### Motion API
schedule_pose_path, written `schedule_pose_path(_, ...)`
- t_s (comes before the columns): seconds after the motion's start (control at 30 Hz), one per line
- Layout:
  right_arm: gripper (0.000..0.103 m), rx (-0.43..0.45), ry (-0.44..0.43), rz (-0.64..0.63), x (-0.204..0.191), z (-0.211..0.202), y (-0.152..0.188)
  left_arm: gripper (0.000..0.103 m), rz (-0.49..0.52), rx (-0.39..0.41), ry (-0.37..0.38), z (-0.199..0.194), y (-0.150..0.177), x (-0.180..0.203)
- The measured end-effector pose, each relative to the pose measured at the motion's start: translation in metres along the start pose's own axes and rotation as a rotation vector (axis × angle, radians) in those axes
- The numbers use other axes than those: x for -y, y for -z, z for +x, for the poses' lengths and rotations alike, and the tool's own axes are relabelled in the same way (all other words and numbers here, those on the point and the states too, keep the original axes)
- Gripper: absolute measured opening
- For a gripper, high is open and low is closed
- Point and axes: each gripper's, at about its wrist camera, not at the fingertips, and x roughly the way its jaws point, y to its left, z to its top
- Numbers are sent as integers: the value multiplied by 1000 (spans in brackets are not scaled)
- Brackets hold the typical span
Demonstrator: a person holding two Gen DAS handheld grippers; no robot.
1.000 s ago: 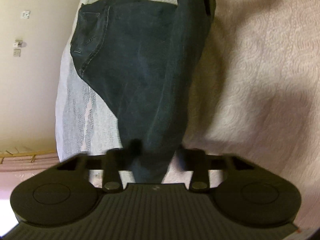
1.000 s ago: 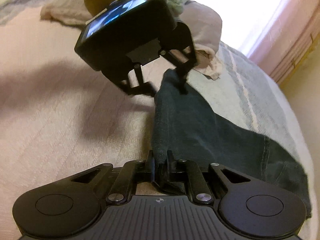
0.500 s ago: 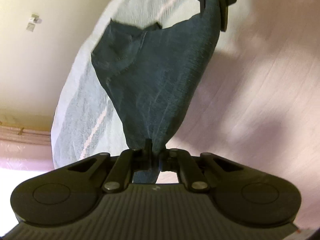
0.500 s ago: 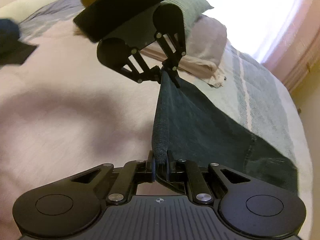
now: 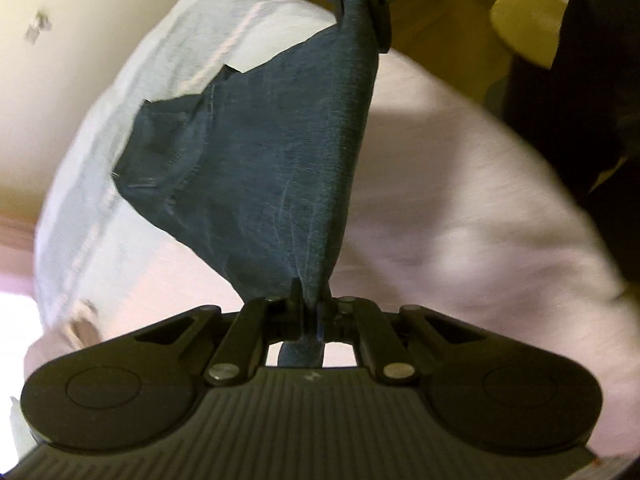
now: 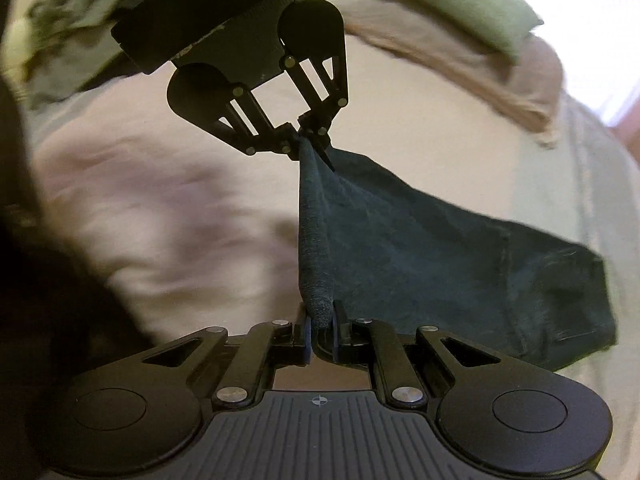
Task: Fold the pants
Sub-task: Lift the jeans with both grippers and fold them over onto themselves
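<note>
The black two-finger left gripper is clamped on one end of an edge of the dark blue denim pants. The black two-finger right gripper is clamped on the other end of that edge. The edge is stretched taut between them, and the remaining fabric hangs above the pale pink quilted bedspread. A green cushion lies near the head of the bed. No containers are visible.

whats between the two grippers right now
A taut folded edge of the dark pants spans from the right gripper to the left gripper, both clamped on it. Both wrist views show it.
</note>
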Motion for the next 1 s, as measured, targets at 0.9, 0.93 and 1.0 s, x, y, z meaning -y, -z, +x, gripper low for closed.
schedule_pose_path(0.9,6,149,-183,229,124,-63,10,3,-244,23,283,-43,-53,-152)
schedule_pose_path(0.93,6,155,-168,244,138,-69,7,3,-248,32,292,-39,-55,-170)
schedule_pose_path(1.0,6,165,-138,276,174,-73,3,3,-267,51,313,-29,-59,-208)
